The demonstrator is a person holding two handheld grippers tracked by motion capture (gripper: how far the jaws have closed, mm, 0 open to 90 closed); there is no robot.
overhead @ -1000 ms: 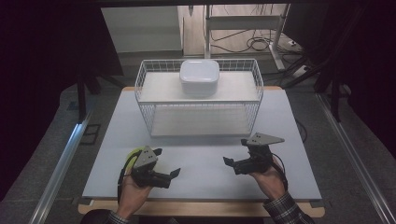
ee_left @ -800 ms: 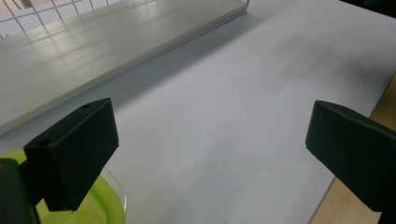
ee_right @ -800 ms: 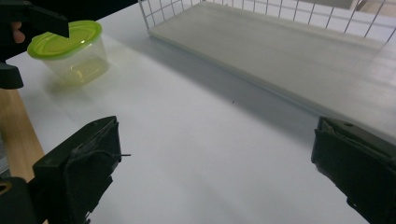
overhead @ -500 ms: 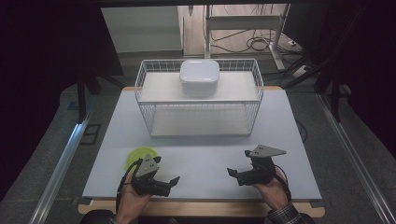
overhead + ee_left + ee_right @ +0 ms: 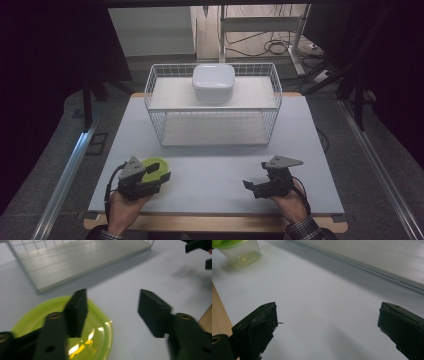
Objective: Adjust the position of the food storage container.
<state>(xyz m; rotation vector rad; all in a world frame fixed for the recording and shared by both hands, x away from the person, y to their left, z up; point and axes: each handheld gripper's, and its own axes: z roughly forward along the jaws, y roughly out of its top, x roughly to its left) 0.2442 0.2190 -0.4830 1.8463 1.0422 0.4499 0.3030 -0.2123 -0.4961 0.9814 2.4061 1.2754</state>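
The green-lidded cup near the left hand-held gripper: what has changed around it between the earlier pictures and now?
The left hand-held gripper moved over the green-lidded cup, which was open to view half a second ago. Its jaws have just been closing, one above the lid and one beside it; no grip shows yet. The right hand-held gripper sank toward the table edge, jaws open. The cup, wire basket and white box stayed put.

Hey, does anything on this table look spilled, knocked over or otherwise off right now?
Nothing stands out. The green-lidded cup stands upright by the left gripper, the white box sits squarely on the wire rack, and the table shows no spill.
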